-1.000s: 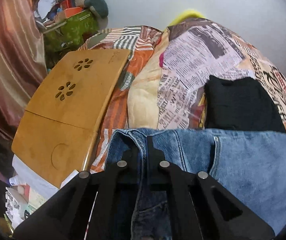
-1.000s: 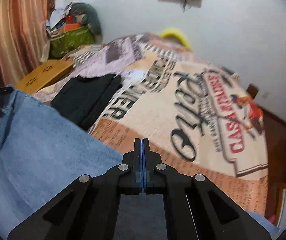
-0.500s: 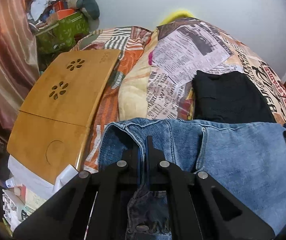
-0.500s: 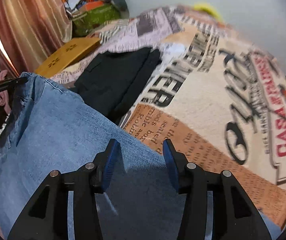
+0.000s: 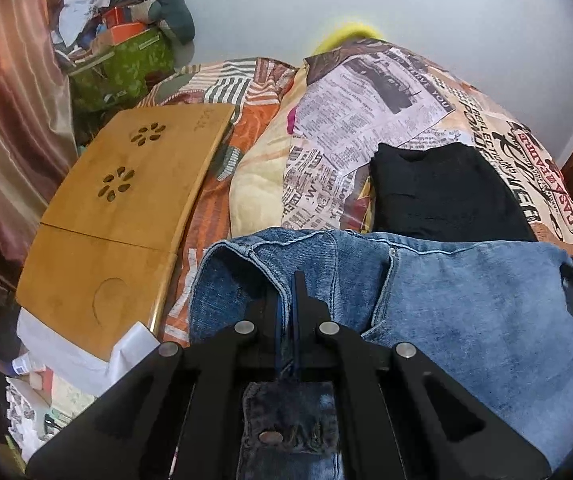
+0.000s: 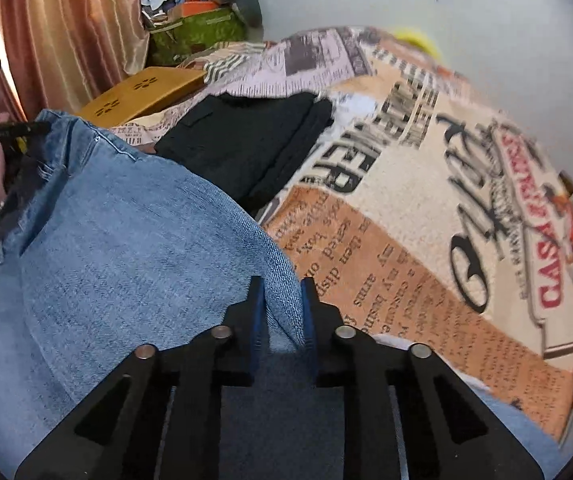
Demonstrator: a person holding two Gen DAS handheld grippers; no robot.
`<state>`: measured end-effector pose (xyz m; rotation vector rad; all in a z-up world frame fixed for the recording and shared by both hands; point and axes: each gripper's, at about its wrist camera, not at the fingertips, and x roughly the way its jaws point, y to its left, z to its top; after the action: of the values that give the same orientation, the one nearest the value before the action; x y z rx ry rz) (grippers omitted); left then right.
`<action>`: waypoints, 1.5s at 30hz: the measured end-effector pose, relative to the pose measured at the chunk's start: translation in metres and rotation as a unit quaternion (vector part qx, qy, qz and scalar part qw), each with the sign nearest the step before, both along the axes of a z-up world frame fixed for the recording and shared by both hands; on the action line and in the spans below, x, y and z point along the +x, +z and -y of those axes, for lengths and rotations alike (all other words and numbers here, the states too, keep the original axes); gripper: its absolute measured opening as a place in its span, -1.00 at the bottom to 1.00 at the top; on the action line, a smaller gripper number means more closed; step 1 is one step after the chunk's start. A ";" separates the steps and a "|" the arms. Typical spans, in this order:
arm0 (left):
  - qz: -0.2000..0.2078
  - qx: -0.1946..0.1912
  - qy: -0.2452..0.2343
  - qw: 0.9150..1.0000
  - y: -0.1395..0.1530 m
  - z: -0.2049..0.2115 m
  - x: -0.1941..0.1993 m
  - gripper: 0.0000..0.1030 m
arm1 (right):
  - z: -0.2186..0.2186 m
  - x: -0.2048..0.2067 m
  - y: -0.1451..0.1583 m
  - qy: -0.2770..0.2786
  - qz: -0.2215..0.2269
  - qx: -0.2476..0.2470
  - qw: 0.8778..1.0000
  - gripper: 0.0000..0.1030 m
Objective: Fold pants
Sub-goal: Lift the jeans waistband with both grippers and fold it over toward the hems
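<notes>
Left tool (image 5: 295, 300) clamped on jeans (image 5: 466, 312) waistband, right tool (image 6: 282, 308) parted astride denim edge; mid-fold, regrip needed next.

Soft, even daylight was admitted through the curtain (image 6: 58, 36); heavy fisheye bending and dark corners were seen, with motion blur in the right view.

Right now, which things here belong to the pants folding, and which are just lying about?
Part of the job: jeans, left gripper, right gripper.

Just lying about: black clothes, wooden lap tray, green bag, curtain.
</notes>
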<state>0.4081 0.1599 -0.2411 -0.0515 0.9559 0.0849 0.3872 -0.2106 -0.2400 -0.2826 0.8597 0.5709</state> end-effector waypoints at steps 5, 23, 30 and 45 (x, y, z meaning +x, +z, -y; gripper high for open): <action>0.011 -0.005 0.002 1.000 0.025 -0.003 -0.016 -0.95 | 0.003 -0.010 0.030 -0.016 0.054 0.008 0.998 -0.77; 0.029 -0.034 0.000 0.999 0.076 -0.007 -0.144 -0.95 | 0.022 -0.121 0.077 -0.009 0.051 0.058 0.997 -0.78; 0.014 -0.046 0.012 0.999 0.062 -0.012 -0.185 -0.95 | 0.026 -0.168 0.068 -0.005 0.028 0.069 0.997 -0.78; 0.017 -0.011 0.034 0.999 0.071 -0.016 -0.259 -0.90 | 0.054 -0.214 0.061 -0.037 -0.022 0.104 0.994 -0.68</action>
<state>0.1489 0.1762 -0.1702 -0.1060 0.9214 0.1362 0.1734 -0.2651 -0.1788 -0.0494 0.8420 0.5939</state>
